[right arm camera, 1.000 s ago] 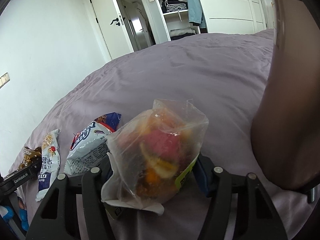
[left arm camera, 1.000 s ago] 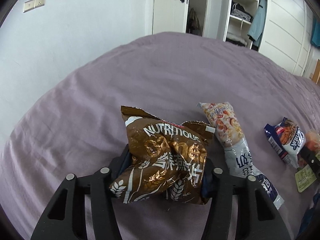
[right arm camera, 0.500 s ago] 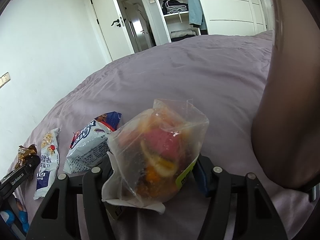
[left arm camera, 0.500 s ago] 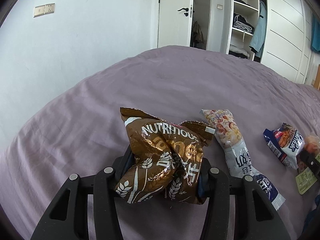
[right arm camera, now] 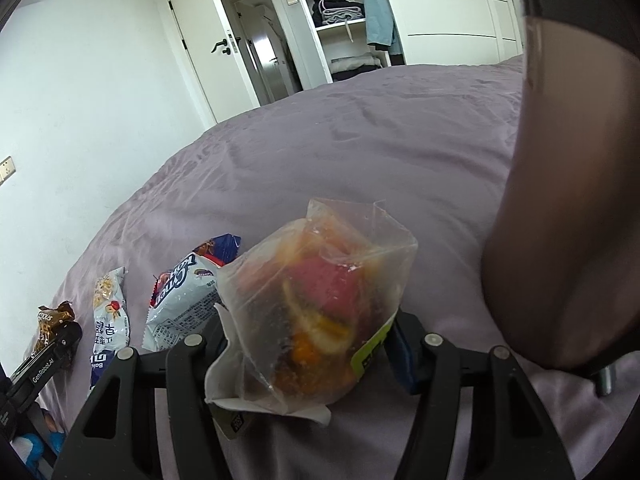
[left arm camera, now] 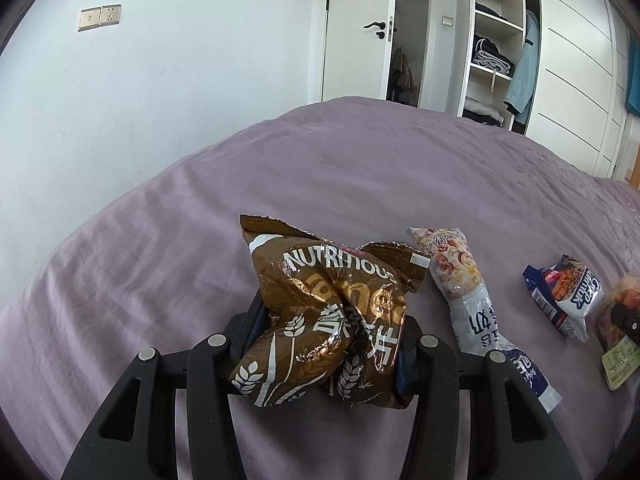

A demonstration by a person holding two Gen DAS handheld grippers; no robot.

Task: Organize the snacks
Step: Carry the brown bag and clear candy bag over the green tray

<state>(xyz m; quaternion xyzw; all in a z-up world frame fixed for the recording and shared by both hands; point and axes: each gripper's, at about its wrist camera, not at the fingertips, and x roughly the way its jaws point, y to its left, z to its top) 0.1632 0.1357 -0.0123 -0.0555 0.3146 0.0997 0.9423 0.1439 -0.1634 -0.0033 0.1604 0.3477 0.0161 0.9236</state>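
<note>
My left gripper (left arm camera: 328,332) is shut on a crumpled brown "Nutritious" snack bag (left arm camera: 320,308), held just above the purple bed (left arm camera: 360,168). My right gripper (right arm camera: 308,340) is shut on a clear bag of dried fruit (right arm camera: 320,312) with a green label. A long white packet (left arm camera: 464,296) lies right of the brown bag. A blue and white packet (left arm camera: 564,296) lies further right. In the right wrist view the white packet (right arm camera: 108,312) and the blue and white packet (right arm camera: 188,296) lie to the left, with the brown bag (right arm camera: 50,322) and left gripper at far left.
The purple bed cover (right arm camera: 360,140) stretches ahead. A white wall (left arm camera: 160,80) borders the bed's left side. An open door (left arm camera: 356,32) and an open wardrobe (left arm camera: 496,52) stand beyond. The person's arm (right arm camera: 568,200) fills the right of the right wrist view.
The left gripper has tilted up slightly, showing more wall and door, with the brown bag still held. The right gripper and its fruit bag have barely moved.
</note>
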